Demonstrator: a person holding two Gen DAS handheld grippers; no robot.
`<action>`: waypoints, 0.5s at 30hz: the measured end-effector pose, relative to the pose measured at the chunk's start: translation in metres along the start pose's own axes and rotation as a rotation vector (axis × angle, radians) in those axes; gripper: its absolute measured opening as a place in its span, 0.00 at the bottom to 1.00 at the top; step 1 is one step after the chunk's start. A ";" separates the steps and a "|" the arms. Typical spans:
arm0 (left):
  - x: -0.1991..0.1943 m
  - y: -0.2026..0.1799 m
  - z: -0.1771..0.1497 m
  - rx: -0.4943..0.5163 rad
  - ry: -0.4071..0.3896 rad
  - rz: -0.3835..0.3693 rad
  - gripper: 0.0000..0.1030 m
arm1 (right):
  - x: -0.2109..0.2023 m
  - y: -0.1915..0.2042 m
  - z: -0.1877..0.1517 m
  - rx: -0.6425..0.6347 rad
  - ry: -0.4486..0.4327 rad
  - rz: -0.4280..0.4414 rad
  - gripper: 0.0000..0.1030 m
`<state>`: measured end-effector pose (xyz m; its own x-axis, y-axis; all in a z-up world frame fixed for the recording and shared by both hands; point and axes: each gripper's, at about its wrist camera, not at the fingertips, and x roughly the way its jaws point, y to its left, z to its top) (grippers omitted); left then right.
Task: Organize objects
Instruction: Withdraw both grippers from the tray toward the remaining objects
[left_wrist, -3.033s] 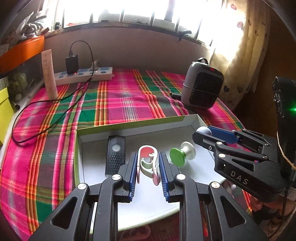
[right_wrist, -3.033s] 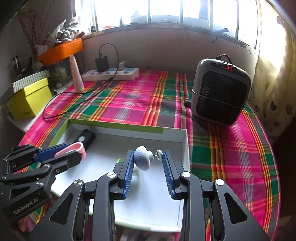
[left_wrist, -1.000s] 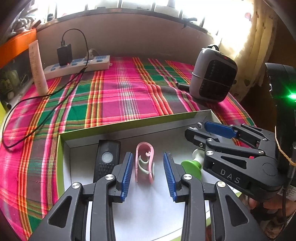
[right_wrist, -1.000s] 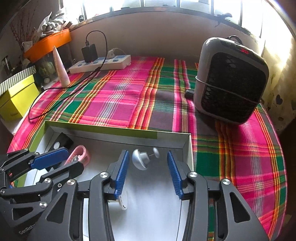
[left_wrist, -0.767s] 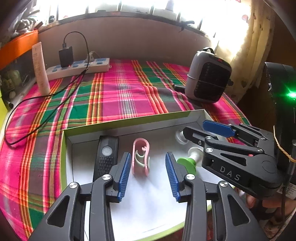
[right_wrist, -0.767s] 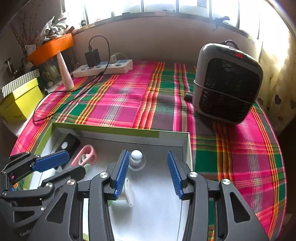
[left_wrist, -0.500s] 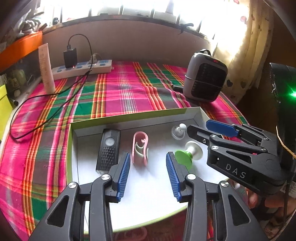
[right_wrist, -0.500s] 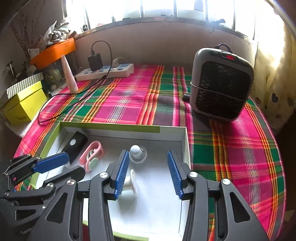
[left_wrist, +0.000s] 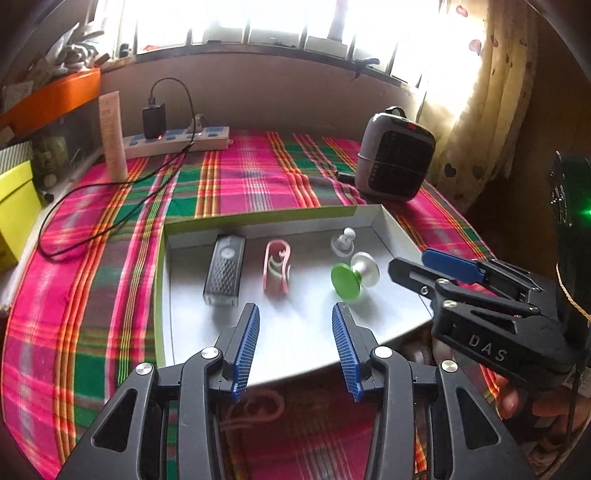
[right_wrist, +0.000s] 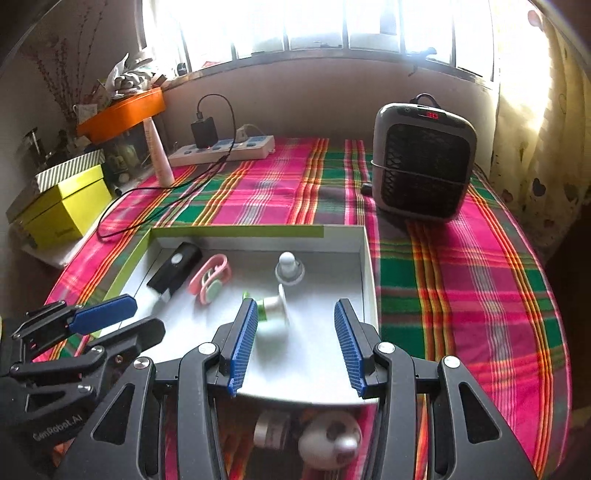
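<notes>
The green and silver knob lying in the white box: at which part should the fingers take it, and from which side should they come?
Probably at the narrow neck between the green disc and the silver dome of the green and silver knob. It lies on its side in the white box, so coming from above, with one finger on each side of the neck, seems best. The wide ends should keep it from slipping out.

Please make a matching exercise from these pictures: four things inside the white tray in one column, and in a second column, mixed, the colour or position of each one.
Things
1. black device
2. clip
3. small knob
4. suction knob

Descriptions
A. pink
B. has a green disc, lies on its side
C. nearest the tray's green left wall
D. grey-white, stands upright near the far wall

Pairs: 1-C, 2-A, 3-D, 4-B
</notes>
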<state>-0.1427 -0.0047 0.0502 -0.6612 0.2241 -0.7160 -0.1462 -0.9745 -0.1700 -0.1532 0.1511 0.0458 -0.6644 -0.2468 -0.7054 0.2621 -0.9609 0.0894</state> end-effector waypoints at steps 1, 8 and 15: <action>-0.003 0.000 -0.004 0.003 -0.007 0.005 0.38 | -0.002 0.000 -0.002 0.002 -0.002 0.000 0.43; -0.024 0.002 -0.019 -0.011 -0.034 0.014 0.38 | -0.023 -0.003 -0.017 0.011 -0.035 -0.005 0.43; -0.044 0.012 -0.041 -0.042 -0.056 0.006 0.39 | -0.039 -0.009 -0.039 0.022 -0.044 -0.016 0.43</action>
<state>-0.0853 -0.0262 0.0524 -0.7022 0.2162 -0.6783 -0.1121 -0.9745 -0.1945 -0.1025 0.1742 0.0446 -0.6988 -0.2358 -0.6753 0.2360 -0.9672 0.0936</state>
